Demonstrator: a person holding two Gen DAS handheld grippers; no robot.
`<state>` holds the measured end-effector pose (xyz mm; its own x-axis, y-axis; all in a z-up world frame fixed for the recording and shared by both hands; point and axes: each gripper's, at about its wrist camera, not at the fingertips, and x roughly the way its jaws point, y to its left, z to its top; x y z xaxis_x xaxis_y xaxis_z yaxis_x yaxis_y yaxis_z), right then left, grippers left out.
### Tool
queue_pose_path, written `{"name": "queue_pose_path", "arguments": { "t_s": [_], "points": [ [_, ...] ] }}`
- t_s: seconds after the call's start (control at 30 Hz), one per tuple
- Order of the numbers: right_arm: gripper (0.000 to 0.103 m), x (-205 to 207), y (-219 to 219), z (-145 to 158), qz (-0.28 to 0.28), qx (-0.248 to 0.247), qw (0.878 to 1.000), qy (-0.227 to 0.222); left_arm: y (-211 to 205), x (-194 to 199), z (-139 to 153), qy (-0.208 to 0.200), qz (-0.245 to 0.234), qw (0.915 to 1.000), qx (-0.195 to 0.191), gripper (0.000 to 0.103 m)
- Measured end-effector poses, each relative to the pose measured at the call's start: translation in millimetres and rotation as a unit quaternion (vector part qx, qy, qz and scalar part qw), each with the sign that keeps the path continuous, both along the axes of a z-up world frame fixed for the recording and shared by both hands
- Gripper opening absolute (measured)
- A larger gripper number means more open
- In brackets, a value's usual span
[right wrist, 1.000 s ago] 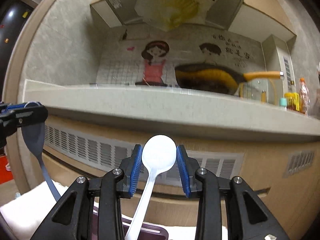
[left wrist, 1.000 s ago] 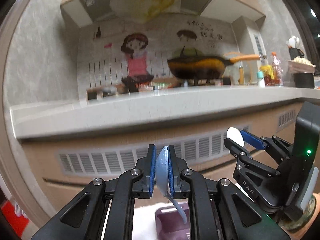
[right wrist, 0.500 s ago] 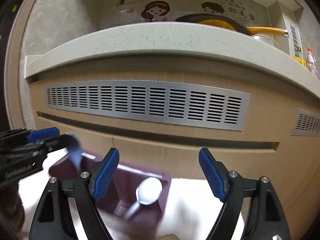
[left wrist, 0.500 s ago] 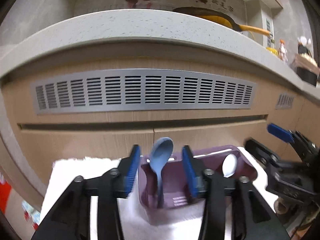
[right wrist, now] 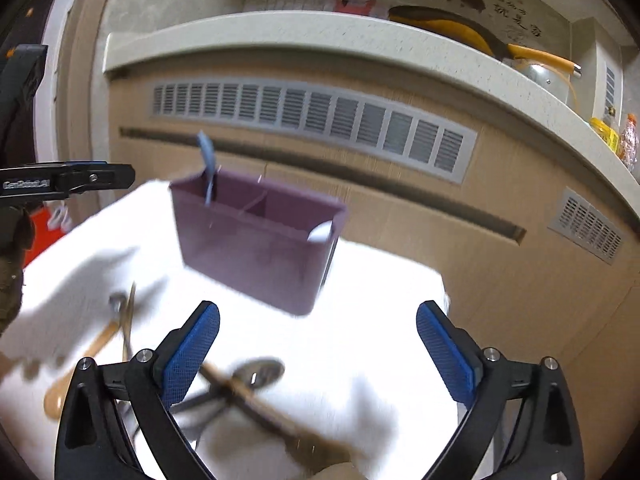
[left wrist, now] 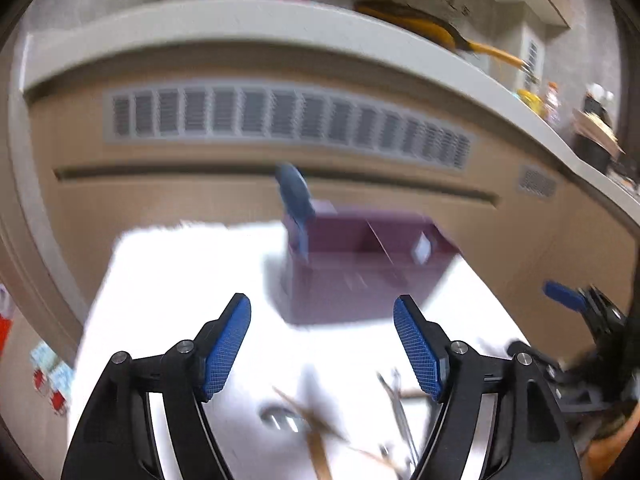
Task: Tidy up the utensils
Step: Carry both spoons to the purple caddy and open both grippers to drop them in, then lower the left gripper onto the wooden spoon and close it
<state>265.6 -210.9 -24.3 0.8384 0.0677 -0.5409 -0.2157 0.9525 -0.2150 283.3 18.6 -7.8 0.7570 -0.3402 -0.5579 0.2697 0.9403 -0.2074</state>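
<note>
Across the left wrist view, the left gripper [left wrist: 322, 344] is seen with fingers spreading, nothing between them; the purple holder [left wrist: 360, 264] sits at centre on the white counter [left wrist: 180, 280], a blue spoon [left wrist: 294, 196] standing in it.

From the right wrist view, the right gripper [right wrist: 318, 352] is likewise seen opening, empty; loose utensils [right wrist: 240, 380] are scattered lower left.

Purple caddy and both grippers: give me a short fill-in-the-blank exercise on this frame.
1. The blue spoon stands in the purple ____.
2. The white spoon sits in the caddy's ____ compartment, seen from the right wrist.
3. Between the opening jaws of the right gripper and the left gripper there is ____.

Missing: caddy; right; nothing
</note>
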Motion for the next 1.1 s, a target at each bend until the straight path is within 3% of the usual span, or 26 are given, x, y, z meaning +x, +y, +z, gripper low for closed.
{"name": "queue_pose_path", "arguments": {
  "t_s": [0.2, 0.33, 0.57, 0.77, 0.93, 1.03, 1.1],
  "points": [
    [0.097, -27, -3, -15, -0.004, 0.0, 0.999, 0.036, -34, -58, -43, 0.062, -0.107, 0.991, 0.05, 0.074],
    [0.097, -40, -7, -31, 0.01, 0.01, 0.997, 0.074, -42, -94, -59, 0.076, -0.138, 0.9854, 0.064, 0.074],
    [0.097, -48, -10, -48, 0.003, 0.036, 0.995, 0.097, -24, -109, -75, 0.122, -0.067, 0.9898, 0.03, 0.073],
    [0.097, -55, -7, -52, 0.001, 0.03, 0.995, 0.095, -5, -127, -81, 0.151, -0.039, 0.9865, 0.052, 0.069],
    [0.097, -56, -6, -56, 0.001, 0.036, 0.995, 0.098, -13, -129, -89, 0.161, -0.021, 0.9827, 0.089, 0.067],
    [0.097, -56, -6, -56, -0.002, 0.043, 0.994, 0.101, -23, -126, -90, 0.144, -0.001, 0.9808, 0.132, 0.056],
    [0.097, -58, -6, -54, 0.001, 0.043, 0.994, 0.097, -23, -125, -89, 0.137, 0.003, 0.9813, 0.135, 0.042]
  ]
}}
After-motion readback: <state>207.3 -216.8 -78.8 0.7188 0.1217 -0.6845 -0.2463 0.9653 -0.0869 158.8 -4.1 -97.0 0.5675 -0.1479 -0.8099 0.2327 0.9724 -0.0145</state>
